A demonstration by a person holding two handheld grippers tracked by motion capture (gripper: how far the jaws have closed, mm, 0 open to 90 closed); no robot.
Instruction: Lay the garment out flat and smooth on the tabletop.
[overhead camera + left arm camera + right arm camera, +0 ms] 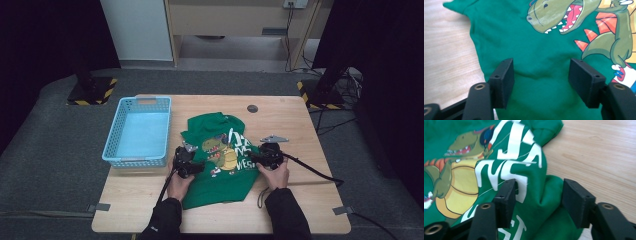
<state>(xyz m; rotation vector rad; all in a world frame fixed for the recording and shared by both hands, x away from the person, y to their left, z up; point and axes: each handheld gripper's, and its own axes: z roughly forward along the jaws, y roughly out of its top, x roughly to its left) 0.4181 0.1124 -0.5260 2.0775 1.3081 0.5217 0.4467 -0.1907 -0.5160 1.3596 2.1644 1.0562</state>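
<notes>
T-shirt (220, 155) lies between both grippers.

I sat at a light wooden table (300, 125) with a small round grommet (252, 108) near its far edge. Grey carpet (50, 150) surrounded the table. Beyond the table stood a pale wooden cabinet (235, 17); black stands with hazard-striped bases (92, 92) flanked it. Black curtains (45, 35) closed both sides, and cables (345, 85) lay to the table's right.
</notes>
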